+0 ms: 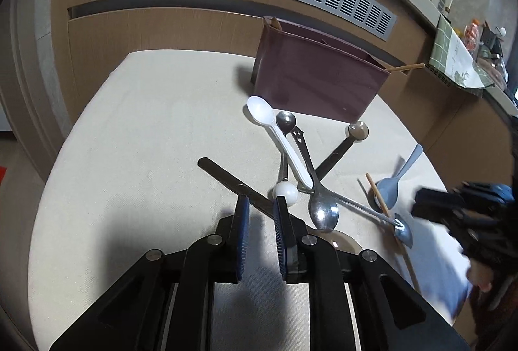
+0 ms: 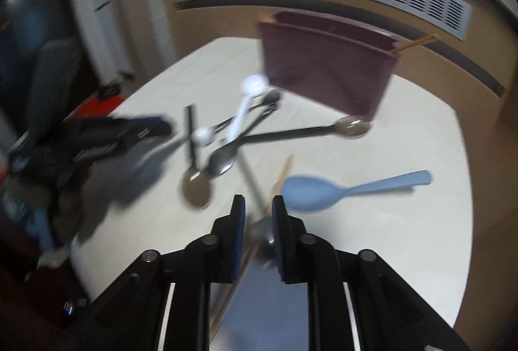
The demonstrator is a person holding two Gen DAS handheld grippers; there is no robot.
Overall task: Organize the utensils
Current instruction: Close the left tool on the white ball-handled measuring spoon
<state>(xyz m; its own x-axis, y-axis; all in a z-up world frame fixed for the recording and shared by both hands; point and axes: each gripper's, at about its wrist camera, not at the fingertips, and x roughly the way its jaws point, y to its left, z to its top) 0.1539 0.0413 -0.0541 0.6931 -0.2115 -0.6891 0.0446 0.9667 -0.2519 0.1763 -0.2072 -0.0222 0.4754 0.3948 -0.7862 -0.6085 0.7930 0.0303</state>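
Left gripper sits nearest the lens of its own camera, jaws narrowly parted with a dark flat handle crossing the gap; the pads do not visibly press it. That handle runs to a round brown-bowled spoon lying close under the gripper.

Right gripper also shows narrowly parted jaws, with a blurred metal utensil end and a wooden chopstick in the gap; whether the pads bear on either cannot be told.

Maroon utensil holder stands upright at the far side of the pale worktop, a second chopstick leaning out of its right end. In front of the holder lies a crossed heap: a white plastic spoon, a steel spoon with a smiling-face cut-out, a small steel spoon with a white ball end, and a dark-handled spoon whose bowl touches the holder's base. Right of the heap, clear of the holder, rests a light blue spoon.

No brand or lettering is legible on any utensil; writing on an upper panel is too small to read.
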